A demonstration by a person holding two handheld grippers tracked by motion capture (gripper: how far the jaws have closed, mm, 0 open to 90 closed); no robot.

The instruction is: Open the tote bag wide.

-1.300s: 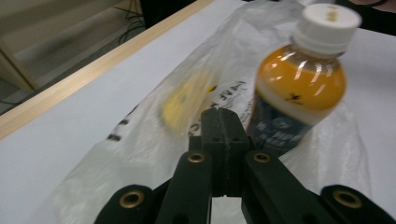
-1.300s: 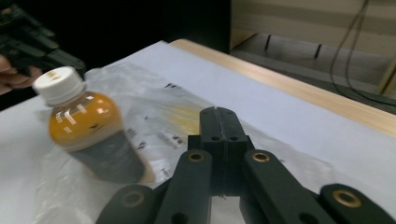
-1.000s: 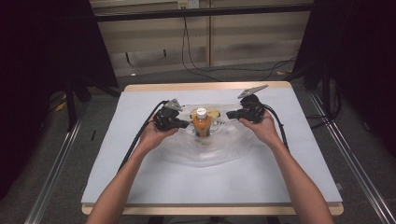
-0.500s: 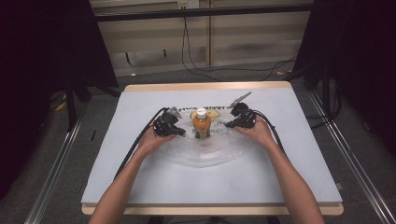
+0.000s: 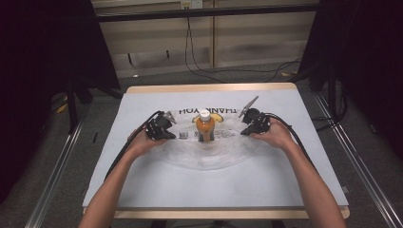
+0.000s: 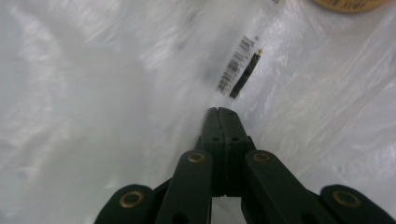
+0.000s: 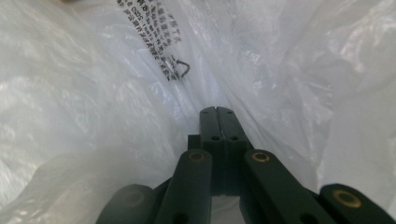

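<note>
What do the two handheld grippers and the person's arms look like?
Both the left gripper and the right gripper are black, with two flat black jaws on linkage arms pinned by brass-coloured rivets. A black cable trails from each. The right gripper carries a grey three-cornered plate. The forearms are bare, with no sleeves or gloves showing.

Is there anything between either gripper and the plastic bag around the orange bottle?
Nothing visible. The left gripper and the right gripper each lie shut against the plastic bag, on either side of the orange bottle that stands upright in it. Whether film is pinched is unclear.
</note>
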